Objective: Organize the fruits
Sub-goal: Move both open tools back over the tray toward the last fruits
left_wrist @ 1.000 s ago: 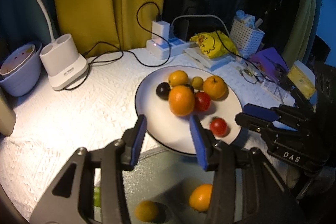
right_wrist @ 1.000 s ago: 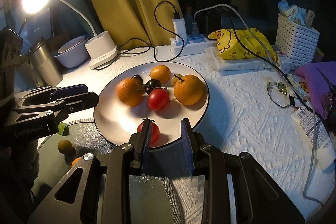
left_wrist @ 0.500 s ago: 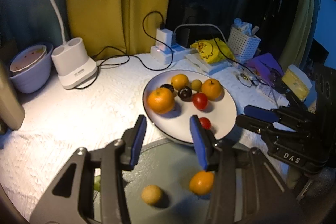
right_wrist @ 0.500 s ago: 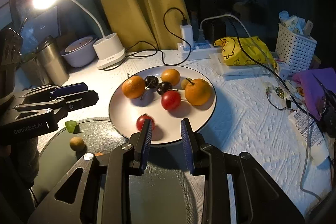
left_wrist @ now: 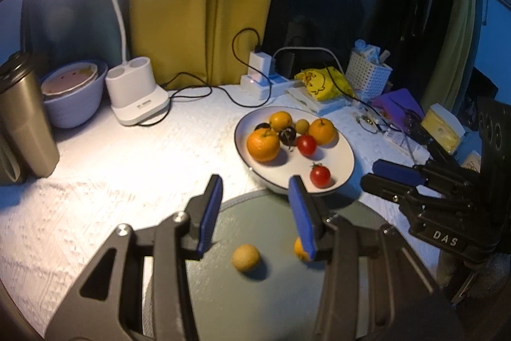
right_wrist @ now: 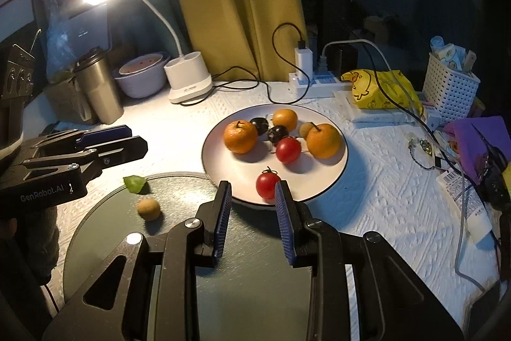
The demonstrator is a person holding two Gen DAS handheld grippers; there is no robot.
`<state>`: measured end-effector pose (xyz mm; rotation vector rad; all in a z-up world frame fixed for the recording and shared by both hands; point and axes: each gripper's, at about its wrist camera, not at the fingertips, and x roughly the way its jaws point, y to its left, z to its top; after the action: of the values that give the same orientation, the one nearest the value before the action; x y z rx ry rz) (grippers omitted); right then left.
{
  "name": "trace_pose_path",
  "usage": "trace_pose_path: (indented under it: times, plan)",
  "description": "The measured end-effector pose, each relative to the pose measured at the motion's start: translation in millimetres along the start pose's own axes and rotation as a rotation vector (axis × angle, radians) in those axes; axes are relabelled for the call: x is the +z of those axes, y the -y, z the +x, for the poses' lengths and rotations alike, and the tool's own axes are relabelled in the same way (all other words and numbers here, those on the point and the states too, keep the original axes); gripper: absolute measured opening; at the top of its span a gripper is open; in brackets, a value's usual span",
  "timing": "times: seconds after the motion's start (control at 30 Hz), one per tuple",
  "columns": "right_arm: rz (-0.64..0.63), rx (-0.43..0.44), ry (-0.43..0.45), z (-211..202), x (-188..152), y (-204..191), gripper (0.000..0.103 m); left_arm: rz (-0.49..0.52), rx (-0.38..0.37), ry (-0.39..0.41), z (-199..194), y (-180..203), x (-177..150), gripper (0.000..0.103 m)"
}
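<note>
Grippers hover empty above the grey tray [right_wrist: 105, 213], fruit left to sort.
Left gripper [left_wrist: 255, 210], jaws spread, suits the yellow fruit [left_wrist: 246, 258] on that tray; right gripper [right_wrist: 252, 206], jaws narrowed on nothing, must widen before taking the tomato [right_wrist: 267, 185] beyond the tray.

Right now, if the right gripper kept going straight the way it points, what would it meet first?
Most likely the small red tomato at the near edge of the white plate: it sits just beyond the right gripper, seen between its fingertips. Depth is unclear, so the plate's rim might come first.
</note>
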<state>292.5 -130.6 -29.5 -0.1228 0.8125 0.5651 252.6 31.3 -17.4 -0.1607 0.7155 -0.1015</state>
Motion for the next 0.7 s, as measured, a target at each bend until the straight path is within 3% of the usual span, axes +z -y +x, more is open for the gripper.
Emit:
trace_pose_path:
  times: [0.37, 0.7]
  plan:
    - [-0.037, 0.001, -0.027, -5, -14, -29, 0.03, -0.046, 0.006, 0.017, -18, -14, -28, 0.044]
    - [-0.044, 0.013, -0.074, 8, -30, -46, 0.031, -0.069, -0.001, -0.02, -14, -24, -50, 0.044]
